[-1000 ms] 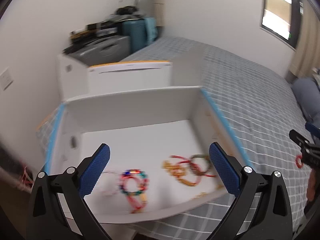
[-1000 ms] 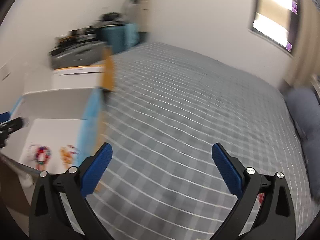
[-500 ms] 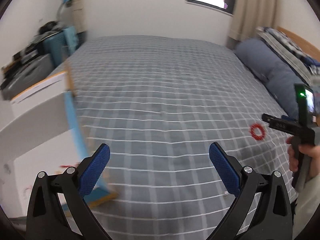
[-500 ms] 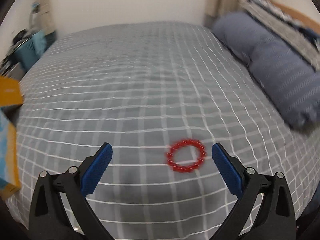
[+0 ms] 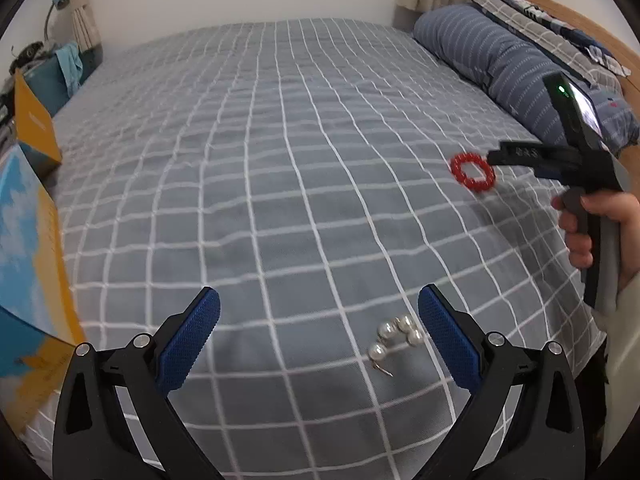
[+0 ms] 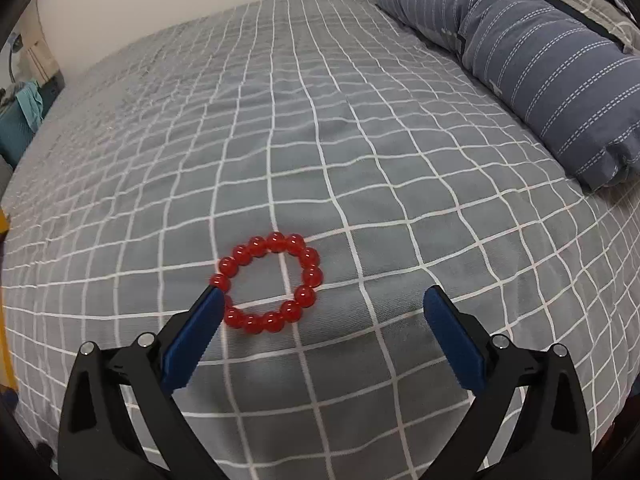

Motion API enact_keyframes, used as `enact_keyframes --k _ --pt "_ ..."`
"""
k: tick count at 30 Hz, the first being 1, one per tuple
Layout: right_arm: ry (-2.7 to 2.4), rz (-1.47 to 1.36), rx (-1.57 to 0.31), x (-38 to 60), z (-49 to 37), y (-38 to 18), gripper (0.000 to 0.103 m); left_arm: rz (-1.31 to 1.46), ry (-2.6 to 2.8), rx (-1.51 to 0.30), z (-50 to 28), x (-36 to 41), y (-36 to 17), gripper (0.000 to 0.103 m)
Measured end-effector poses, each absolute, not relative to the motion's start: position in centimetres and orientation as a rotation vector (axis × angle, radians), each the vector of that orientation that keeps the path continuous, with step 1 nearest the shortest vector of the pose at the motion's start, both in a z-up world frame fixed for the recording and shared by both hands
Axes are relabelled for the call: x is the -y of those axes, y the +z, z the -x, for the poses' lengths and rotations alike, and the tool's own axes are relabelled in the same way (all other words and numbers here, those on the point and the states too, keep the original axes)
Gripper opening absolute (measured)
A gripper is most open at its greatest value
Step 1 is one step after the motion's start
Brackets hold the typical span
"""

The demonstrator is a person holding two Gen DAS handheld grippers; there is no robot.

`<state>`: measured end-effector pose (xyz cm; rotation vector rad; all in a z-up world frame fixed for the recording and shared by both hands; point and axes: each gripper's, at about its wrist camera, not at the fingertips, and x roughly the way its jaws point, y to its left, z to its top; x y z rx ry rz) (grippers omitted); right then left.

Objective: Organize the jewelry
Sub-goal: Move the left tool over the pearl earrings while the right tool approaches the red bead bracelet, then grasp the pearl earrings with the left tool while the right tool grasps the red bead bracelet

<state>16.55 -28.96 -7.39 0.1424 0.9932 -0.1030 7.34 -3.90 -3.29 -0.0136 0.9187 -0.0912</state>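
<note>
A red bead bracelet lies flat on the grey checked bedspread. My right gripper hovers open just above it, its left finger over the ring's near-left rim. In the left wrist view the same bracelet shows at the right, with the right gripper's tip beside it. A small pearl piece with a metal clasp lies near the bed's front edge. It sits just inside the right finger of my open left gripper.
A blue and orange box wall stands at the left edge of the bed. A blue striped bolster pillow runs along the right side. A hand holds the right gripper's handle. Wide bedspread stretches beyond.
Both grippers swung right, away from the white box of jewelry. The right one came down close over the red bracelet. The pearl piece came into the left view.
</note>
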Motion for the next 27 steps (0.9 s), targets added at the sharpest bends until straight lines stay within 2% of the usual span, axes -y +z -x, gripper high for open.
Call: enact_keyframes --k 7,14,18,20,22,25,27 --pt "-0.117 -0.143 -1.060 28.7 -18.0 -9.2 0.078 0.012 -0.092 -0.955 -7.2 4.7 -5.4 0.097" --pt "-0.116 -0.188 -1.109 28.9 -18.8 -10.1 0.052 -0.001 -0.146 -0.973 -7.0 5.9 -6.5 0.096" --pt "-0.098 -0.205 -1.118 28.8 -19.0 -10.0 0.032 -0.002 -0.173 -1.015 -7.1 6.4 -7.3 0.078" --pt "-0.085 -0.209 -1.123 28.6 -19.2 -9.9 0.027 0.000 -0.186 -1.023 -7.0 6.4 -7.4 0.065" --pt "-0.082 -0.210 -1.126 28.6 -19.3 -9.9 0.023 -0.002 -0.192 -1.033 -7.1 6.3 -7.3 0.045" --pt "-0.089 -0.208 -1.129 28.5 -19.3 -9.8 0.021 0.004 -0.208 -1.057 -7.3 6.1 -7.0 0.022" --pt "-0.095 -0.212 -1.129 28.6 -19.4 -9.8 0.019 0.002 -0.211 -1.064 -7.3 6.1 -7.0 0.022"
